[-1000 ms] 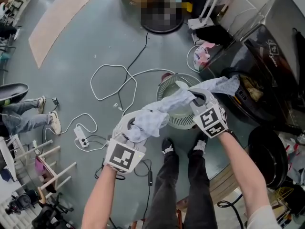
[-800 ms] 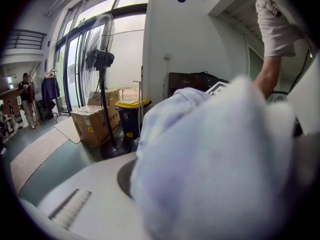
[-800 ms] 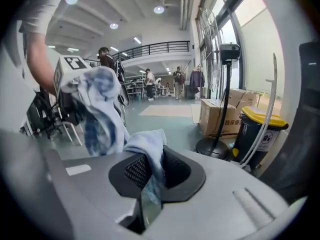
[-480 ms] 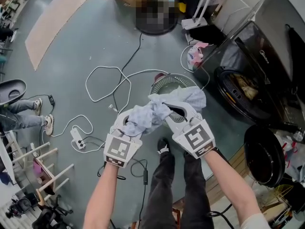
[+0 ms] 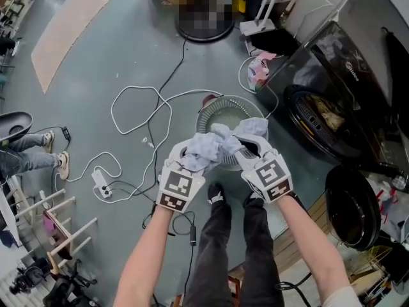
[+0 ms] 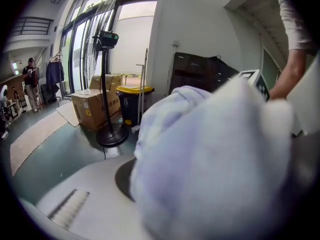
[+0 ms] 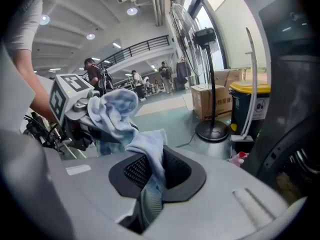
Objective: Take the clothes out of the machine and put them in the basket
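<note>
A light blue cloth (image 5: 220,142) hangs bunched between both grippers, just above the near rim of the round grey basket (image 5: 214,107) on the floor. My left gripper (image 5: 192,152) carries a heap of it; its jaws have just been opening a little, and the cloth (image 6: 210,159) still fills the gap against the dark pad (image 6: 125,176). My right gripper (image 5: 246,149) is shut on a strip of the cloth (image 7: 150,154), which runs off to the left gripper (image 7: 75,104). The black machine (image 5: 319,117) stands at the right, door open, with more clothes inside.
White cables (image 5: 147,107) and a power strip (image 5: 105,184) lie on the floor to the left. A fan's round base (image 5: 204,27) stands beyond the basket, with a pink and white bundle (image 5: 259,72) beside it. My shoes (image 5: 217,197) are just below the grippers.
The cloth was stretched from the machine side to the left gripper; now it is bunched over the basket. The right gripper came left, away from the machine, and the left gripper sank toward the basket.
</note>
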